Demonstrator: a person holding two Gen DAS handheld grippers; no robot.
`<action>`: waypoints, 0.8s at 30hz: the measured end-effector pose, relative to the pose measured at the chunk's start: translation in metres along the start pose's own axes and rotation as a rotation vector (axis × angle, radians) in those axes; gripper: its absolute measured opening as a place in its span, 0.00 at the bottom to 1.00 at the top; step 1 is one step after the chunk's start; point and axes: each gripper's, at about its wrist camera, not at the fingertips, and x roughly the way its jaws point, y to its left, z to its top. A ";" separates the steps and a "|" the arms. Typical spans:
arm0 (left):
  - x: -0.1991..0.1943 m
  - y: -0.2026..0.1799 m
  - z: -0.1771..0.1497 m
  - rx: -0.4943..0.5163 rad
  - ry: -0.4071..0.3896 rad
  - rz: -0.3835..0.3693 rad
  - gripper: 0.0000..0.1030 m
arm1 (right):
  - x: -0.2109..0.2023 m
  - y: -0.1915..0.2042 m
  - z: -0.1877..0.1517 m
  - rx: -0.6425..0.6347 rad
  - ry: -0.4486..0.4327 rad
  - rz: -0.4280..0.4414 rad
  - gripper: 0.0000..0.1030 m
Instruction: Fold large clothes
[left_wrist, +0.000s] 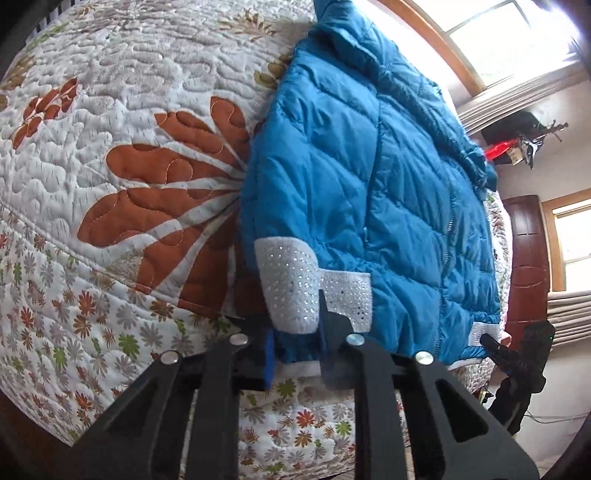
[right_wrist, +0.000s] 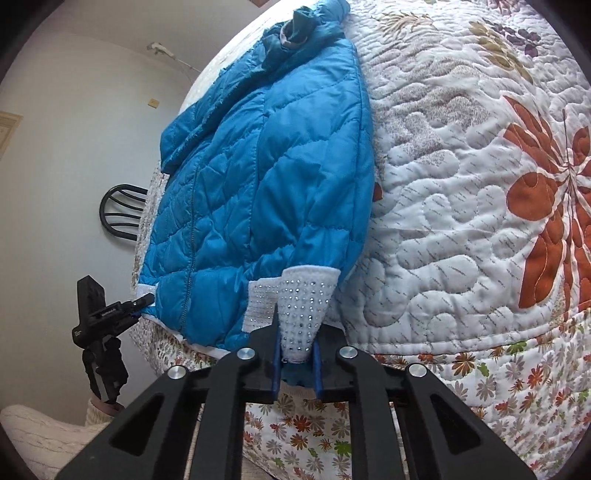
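Blue quilted puffer jacket (left_wrist: 369, 177) lies flat on a bed covered by a white floral quilt (left_wrist: 122, 155), its hem at the bed's near edge. Both sleeves are folded along the body, each ending in a white studded knit cuff. The left gripper (left_wrist: 295, 354) has its fingers narrowly parted around one cuff (left_wrist: 291, 288) and the hem, pinching the fabric. The right gripper (right_wrist: 297, 363) is closed tightly on the other cuff (right_wrist: 304, 306). A window (left_wrist: 509, 40) glows beyond the bed.
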 end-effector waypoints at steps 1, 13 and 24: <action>-0.002 -0.003 0.000 0.015 -0.007 0.006 0.13 | -0.001 0.002 0.001 -0.012 0.001 -0.006 0.11; 0.012 -0.004 0.003 0.044 0.026 0.054 0.31 | 0.010 0.008 0.001 -0.017 0.031 -0.054 0.13; 0.005 0.005 0.002 -0.016 -0.015 -0.037 0.11 | 0.013 -0.003 -0.004 0.035 0.036 -0.005 0.14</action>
